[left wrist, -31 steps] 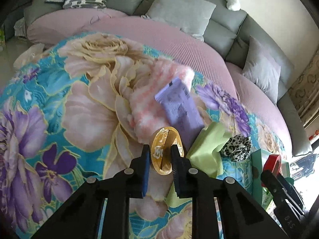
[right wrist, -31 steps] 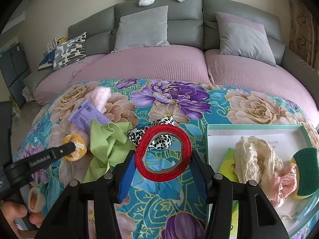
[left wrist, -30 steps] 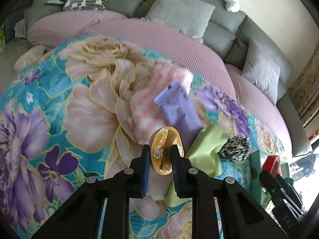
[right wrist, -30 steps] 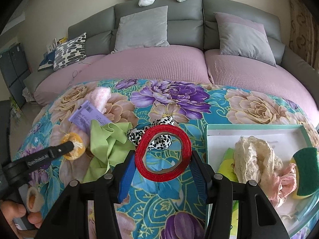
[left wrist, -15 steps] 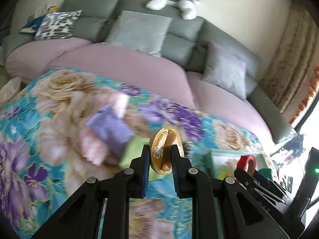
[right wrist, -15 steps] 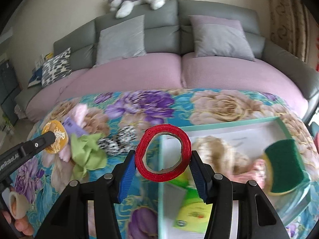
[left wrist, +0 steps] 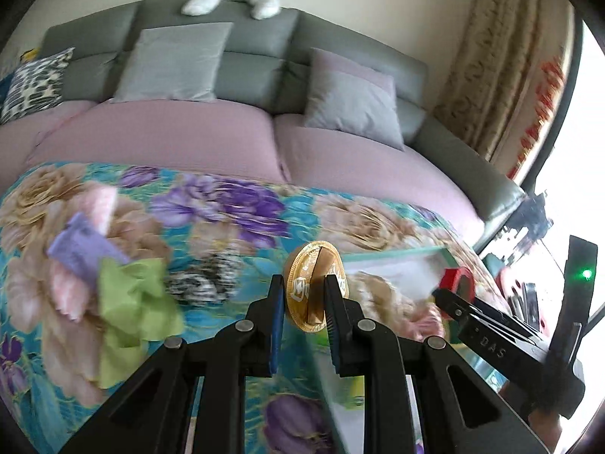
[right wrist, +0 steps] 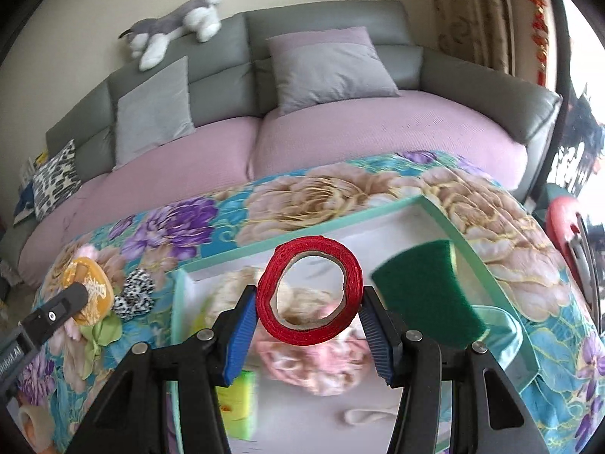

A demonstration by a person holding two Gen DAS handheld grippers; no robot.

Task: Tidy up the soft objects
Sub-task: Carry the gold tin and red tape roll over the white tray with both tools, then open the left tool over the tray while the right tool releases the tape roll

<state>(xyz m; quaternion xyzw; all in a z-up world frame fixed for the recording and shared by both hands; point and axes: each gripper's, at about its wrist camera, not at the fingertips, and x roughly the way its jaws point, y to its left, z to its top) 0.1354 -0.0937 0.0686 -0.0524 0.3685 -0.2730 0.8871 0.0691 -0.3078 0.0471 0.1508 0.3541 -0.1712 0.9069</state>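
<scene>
- The left claw [left wrist: 301,300] is clamped on a gold coin-like disc [left wrist: 315,287], held edge-on so the pads press its flat faces.
- The right claw [right wrist: 308,316] grips a red tape roll [right wrist: 309,291] across its width, poised over the mint-rimmed tray [right wrist: 487,283], probably for dropping in.
- Green cloth [left wrist: 132,295] and a spotted scrunchie [right wrist: 134,295] lie left on the floral blanket [left wrist: 234,204], unsorted.

A gold round pad [left wrist: 314,285] and a red ribbon roll [right wrist: 309,295] are held upright above the mint tray [right wrist: 487,276].
</scene>
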